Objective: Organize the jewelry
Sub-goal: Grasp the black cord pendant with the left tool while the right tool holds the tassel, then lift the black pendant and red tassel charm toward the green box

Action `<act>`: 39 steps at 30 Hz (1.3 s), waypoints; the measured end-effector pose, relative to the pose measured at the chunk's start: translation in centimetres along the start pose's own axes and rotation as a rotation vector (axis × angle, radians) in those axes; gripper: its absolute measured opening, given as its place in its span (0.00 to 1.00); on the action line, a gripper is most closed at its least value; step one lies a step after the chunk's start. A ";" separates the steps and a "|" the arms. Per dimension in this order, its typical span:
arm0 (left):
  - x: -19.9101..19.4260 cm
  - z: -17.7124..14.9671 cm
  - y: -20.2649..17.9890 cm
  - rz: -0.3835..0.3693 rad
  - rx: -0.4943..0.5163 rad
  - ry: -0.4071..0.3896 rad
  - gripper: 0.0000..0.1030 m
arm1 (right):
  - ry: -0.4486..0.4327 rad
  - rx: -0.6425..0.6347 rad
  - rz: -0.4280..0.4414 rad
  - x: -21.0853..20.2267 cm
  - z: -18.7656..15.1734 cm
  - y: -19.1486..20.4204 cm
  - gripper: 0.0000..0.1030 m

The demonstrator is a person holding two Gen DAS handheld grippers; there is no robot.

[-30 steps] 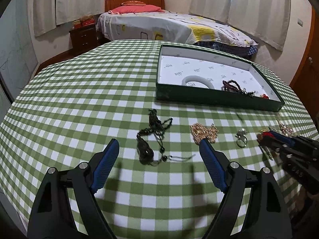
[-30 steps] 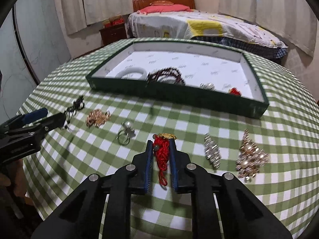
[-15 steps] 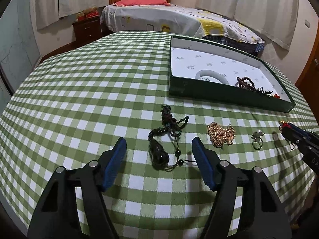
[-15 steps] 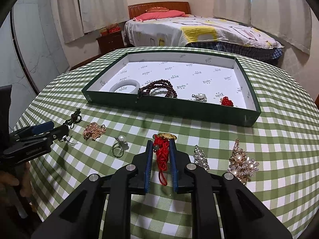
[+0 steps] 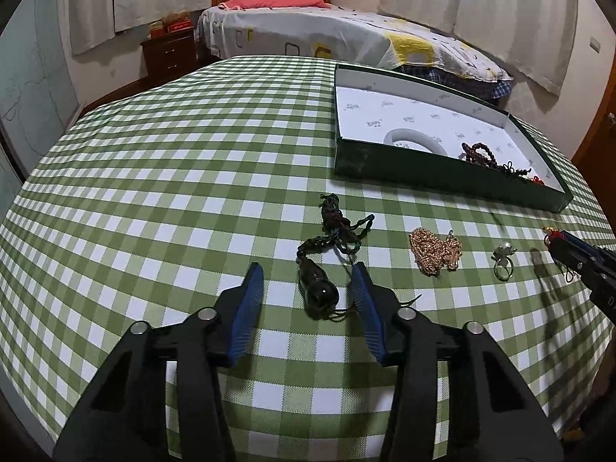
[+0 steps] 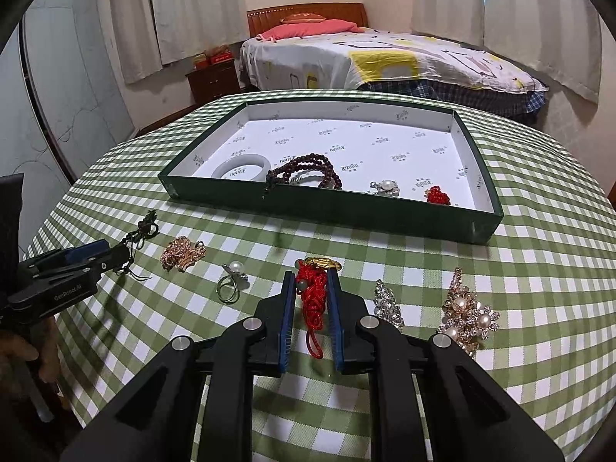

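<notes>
Fingers of left gripper (image 5: 306, 271), just closing, straddle dark pendant (image 5: 319, 292) untouched; right gripper (image 6: 311, 275) clamps red cord (image 6: 313, 300).

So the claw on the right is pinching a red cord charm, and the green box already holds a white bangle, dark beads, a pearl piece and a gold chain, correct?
Not quite. The gold chain lies on the checked cloth, outside the green box. The right wrist view shows the box holding the white bangle, dark beads, pearl piece and a small red item. The right claw does pinch the red cord charm.
</notes>
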State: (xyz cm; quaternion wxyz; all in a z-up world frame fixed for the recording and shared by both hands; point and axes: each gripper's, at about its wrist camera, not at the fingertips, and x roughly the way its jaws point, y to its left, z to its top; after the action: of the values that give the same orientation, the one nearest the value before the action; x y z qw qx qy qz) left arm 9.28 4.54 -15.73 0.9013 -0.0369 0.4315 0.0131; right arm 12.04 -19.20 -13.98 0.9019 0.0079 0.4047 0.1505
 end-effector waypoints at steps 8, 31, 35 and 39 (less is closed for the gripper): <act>0.1 -0.2 -0.5 0.002 0.043 0.008 0.18 | 0.002 0.007 -0.001 -0.3 -0.1 -0.3 0.16; -3.8 1.3 -1.1 -0.046 0.024 -0.091 0.18 | -0.049 0.019 0.002 -2.0 0.3 -0.5 0.16; -5.2 1.8 -1.5 -0.061 0.026 -0.128 0.18 | -0.069 0.020 0.002 -2.6 0.7 -0.5 0.16; -6.4 2.7 -1.8 -0.083 0.027 -0.161 0.18 | -0.093 0.022 0.003 -3.4 1.1 -0.5 0.16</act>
State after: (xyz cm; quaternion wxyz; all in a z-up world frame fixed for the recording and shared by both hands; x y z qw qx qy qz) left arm 7.43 3.03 -8.94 0.9332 -0.0413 0.3560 -0.0274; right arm 10.89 -20.50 -10.86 0.9195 0.0256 0.3639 0.1467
